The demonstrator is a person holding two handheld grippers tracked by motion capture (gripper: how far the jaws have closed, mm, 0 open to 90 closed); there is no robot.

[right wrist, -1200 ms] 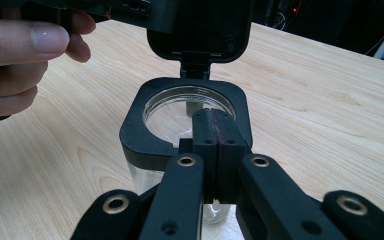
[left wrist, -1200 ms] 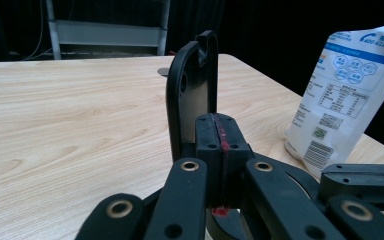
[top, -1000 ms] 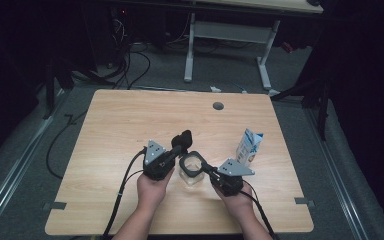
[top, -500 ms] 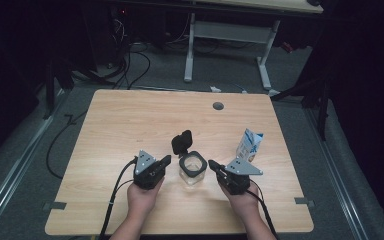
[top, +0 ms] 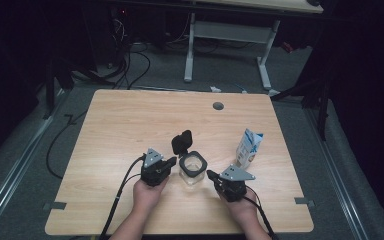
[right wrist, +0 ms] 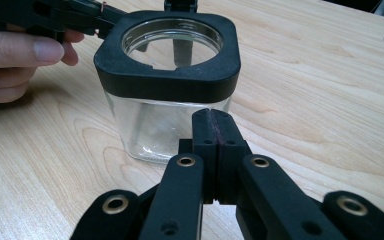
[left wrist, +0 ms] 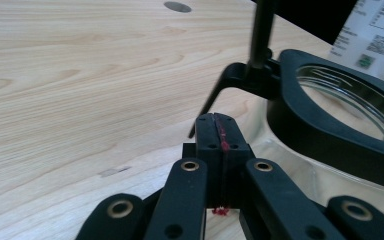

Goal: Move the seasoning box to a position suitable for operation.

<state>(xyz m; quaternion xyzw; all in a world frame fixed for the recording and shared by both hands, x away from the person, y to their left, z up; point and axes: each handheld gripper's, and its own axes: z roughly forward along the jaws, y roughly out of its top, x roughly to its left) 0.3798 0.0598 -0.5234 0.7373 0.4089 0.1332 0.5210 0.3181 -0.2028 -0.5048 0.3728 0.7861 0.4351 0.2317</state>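
From the high view, a clear glass jar (top: 193, 170) stands on the wooden table (top: 130, 120), near its front edge and between the two grippers. The jar is squarish with rounded corners, its mouth ringed by a thick black collar, and a black lid (top: 182, 143) stands tipped up on a hinge at its far side, so the mouth is open. The left gripper (top: 169, 162) sits just to the jar's left, held in the left hand (top: 147, 195), and the right gripper (top: 211, 174) sits just to its right, held in the right hand (top: 240, 207); both point inward at the jar. A blue and white carton (top: 248, 148) stands upright to the jar's right, apart from it. A round grey grommet (top: 218, 106) lies farther back on the table. In the left gripper view, the left gripper (left wrist: 216, 120) has its jaws pressed together with nothing between them, their tips just short of the jar's black collar (left wrist: 330, 135) and below its hinge arm (left wrist: 240, 75). The carton's printed face (left wrist: 375, 35) shows behind. In the right gripper view, the right gripper (right wrist: 215, 116) also has its jaws pressed together on nothing, close before the jar's glass wall (right wrist: 155, 130). The glass is clear and looks empty, and the collar (right wrist: 170, 75) is rounded square. Beyond the jar, at the left, the left hand's fingers (right wrist: 20, 50) grip the other gripper.
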